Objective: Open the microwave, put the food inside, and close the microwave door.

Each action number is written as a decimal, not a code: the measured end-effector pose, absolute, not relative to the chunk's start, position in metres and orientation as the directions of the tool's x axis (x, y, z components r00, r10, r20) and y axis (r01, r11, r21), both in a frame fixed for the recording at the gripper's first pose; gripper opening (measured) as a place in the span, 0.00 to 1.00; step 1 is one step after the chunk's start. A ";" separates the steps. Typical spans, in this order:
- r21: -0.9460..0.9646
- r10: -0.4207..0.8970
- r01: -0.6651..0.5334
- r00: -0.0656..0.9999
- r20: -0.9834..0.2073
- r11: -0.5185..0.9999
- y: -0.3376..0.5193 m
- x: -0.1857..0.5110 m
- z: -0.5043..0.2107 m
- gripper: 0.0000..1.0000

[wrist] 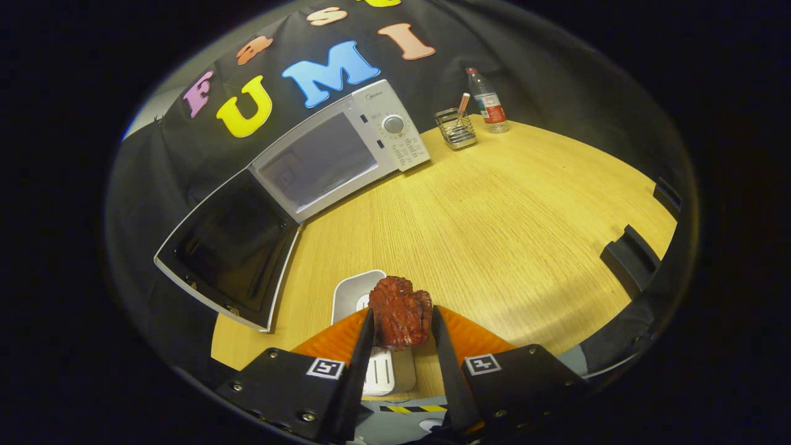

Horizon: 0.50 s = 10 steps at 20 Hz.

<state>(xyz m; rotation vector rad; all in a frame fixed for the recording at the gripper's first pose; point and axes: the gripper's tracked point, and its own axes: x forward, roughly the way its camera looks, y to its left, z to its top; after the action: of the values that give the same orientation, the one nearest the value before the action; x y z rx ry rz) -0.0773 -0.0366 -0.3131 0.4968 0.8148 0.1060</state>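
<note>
We are looking at a staged recording booth rather than a real kitchen: black cloth [507, 55] walls in a bare wooden table [494, 222]. On it stand a white microwave [340, 148] with its door [228, 247] swung open, a wire holder [456, 128] and a plastic bottle [488, 102].

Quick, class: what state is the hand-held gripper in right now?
Hand-held gripper: closed on the meat, both fingers pressing it.

white tray [350, 293] partly hidden behind tool [403, 321] — microwave [337, 151] panel markings unreadable
</note>
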 end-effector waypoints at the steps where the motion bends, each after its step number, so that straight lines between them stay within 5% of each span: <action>1: 0.479 0.292 0.100 0.678 -0.674 0.872 -0.035 -0.078 -0.314 0.56; 2: 0.498 0.300 0.110 0.680 -0.669 0.860 -0.033 -0.075 -0.316 0.56; 3: 0.520 0.313 0.117 0.681 -0.663 0.846 -0.038 -0.074 -0.309 0.37; 8: 0.604 0.372 0.116 0.693 -0.618 0.788 -0.030 -0.070 -0.294 0.25; 9: 0.593 0.363 0.124 0.686 -0.630 0.795 -0.030 -0.067 -0.294 0.08; 10: 0.583 0.359 0.118 0.686 -0.633 0.804 -0.027 -0.071 -0.291 0.08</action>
<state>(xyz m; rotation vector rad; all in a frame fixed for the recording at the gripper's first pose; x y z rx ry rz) -0.0713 -0.0266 -0.2910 0.6390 0.8175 0.1458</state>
